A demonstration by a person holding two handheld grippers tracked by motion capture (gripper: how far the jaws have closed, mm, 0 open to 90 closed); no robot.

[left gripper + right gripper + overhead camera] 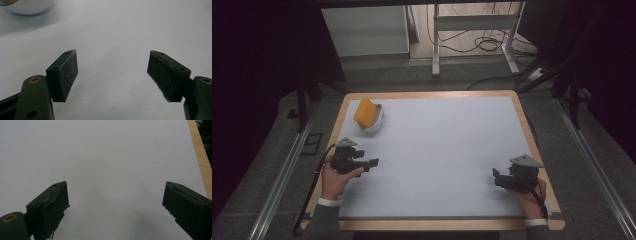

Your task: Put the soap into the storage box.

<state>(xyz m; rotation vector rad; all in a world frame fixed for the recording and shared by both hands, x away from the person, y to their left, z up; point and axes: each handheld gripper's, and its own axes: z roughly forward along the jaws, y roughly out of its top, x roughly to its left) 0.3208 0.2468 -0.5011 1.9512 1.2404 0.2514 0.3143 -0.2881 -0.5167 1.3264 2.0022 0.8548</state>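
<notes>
Where cables trail, pale tabletop

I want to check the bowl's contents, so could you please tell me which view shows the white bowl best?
The high view: the whole white bowl shows there, holding an orange sponge. The left gripper view catches just its lower edge at the top corner.

Left tool held low in left hand at near-left, jaws wide apart, nothing between; right tool in right hand at near-right, jaws wide apart, empty; both point inward.
</notes>
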